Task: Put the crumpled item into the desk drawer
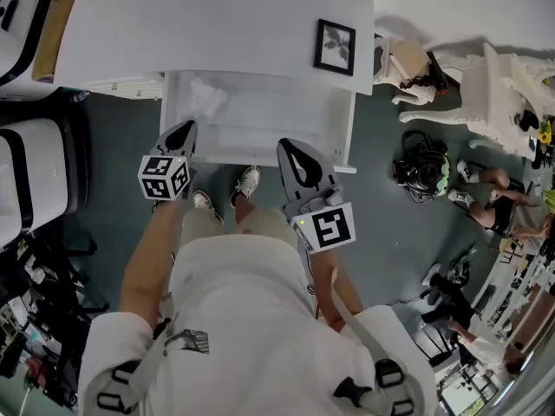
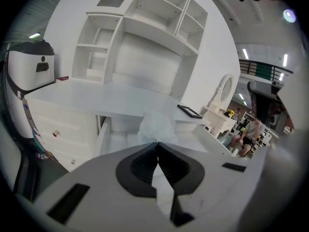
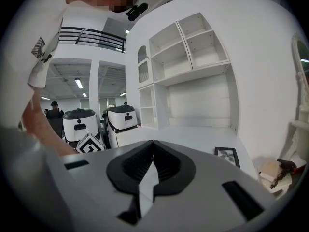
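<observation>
The white desk's drawer (image 1: 286, 120) stands pulled out below the desktop (image 1: 208, 20). A crumpled white item (image 1: 208, 99) lies in the drawer's left part. In the left gripper view the crumpled item (image 2: 155, 124) shows just beyond the jaw tips, inside the drawer (image 2: 113, 144). My left gripper (image 1: 182, 133) is at the drawer's front left corner, shut, with nothing between its jaws. My right gripper (image 1: 297, 158) hovers at the drawer's front edge, right of centre, also shut and empty. The left gripper (image 2: 157, 144) and the right gripper (image 3: 152, 142) each show closed jaws in their own views.
A framed picture (image 1: 335, 46) lies on the desktop at the right. White machines (image 1: 22, 176) stand at the left. A white vanity (image 1: 499, 81) and a dark bag (image 1: 422, 172) are at the right, with a seated person (image 1: 507, 211) beyond. My feet (image 1: 247, 183) are under the drawer.
</observation>
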{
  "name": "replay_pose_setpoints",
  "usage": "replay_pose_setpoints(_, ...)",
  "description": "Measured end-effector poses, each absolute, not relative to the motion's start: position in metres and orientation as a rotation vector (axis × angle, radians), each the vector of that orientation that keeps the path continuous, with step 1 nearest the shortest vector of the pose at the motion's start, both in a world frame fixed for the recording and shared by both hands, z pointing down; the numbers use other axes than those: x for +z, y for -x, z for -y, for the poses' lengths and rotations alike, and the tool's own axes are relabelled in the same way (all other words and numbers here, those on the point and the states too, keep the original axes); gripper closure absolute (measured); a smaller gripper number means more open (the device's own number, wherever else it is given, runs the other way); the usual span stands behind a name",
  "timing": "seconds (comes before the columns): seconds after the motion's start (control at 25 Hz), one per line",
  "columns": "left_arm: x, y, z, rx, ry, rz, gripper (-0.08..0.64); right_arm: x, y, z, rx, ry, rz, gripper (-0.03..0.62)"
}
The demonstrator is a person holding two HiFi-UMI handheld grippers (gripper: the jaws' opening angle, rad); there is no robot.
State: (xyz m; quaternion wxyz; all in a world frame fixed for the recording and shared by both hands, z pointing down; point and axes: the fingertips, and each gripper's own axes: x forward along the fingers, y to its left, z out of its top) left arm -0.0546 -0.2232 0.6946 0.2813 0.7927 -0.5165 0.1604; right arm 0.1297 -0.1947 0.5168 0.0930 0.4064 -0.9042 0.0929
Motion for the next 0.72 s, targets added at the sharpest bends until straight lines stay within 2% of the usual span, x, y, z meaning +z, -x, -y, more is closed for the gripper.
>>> replay_pose_setpoints(0.72,0.759,0.031,0.253,0.676,-2.098,1.243,0.545,0.548,-0.148,0.208,0.371,-1.194,2.672,0.581)
